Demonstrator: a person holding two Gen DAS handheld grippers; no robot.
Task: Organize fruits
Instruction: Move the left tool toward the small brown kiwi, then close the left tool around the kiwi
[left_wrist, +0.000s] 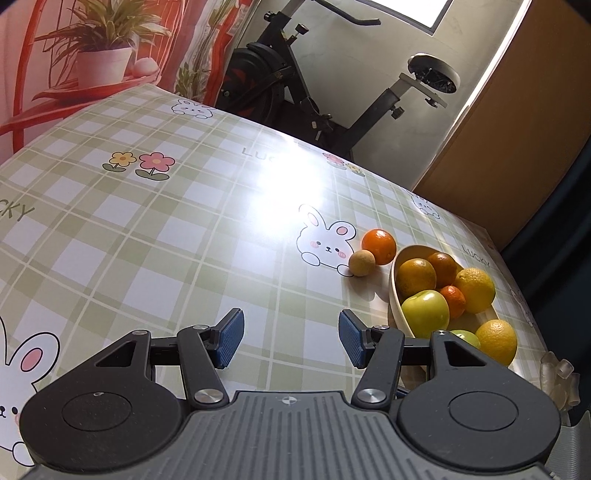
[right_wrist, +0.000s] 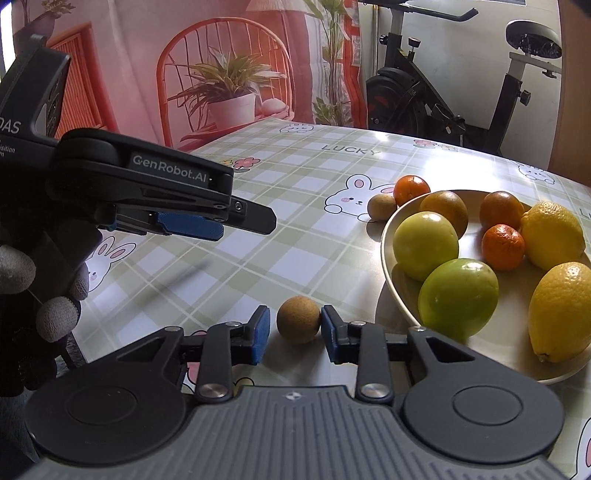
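A small brown round fruit (right_wrist: 298, 319) lies on the tablecloth between the fingers of my right gripper (right_wrist: 294, 334). The gripper is open: the right pad is at the fruit's skin and a thin gap shows on the left. A cream bowl (right_wrist: 388, 236) to the right holds green apples (right_wrist: 458, 297), lemons (right_wrist: 552, 236) and oranges (right_wrist: 500, 208). Behind the bowl (left_wrist: 393, 295), an orange (left_wrist: 378, 246) and a second brown fruit (left_wrist: 362, 263) rest on the table. My left gripper (left_wrist: 291, 334) hovers open and empty, left of the bowl; it (right_wrist: 221, 227) shows side-on, held by a gloved hand (right_wrist: 55, 295).
The table (left_wrist: 166, 229) wears a green plaid cloth with rabbits and flowers. An exercise bike (left_wrist: 295, 85) stands beyond the far edge. A printed backdrop (right_wrist: 221, 74) with a chair and plant hangs behind. The table's right edge runs just past the bowl.
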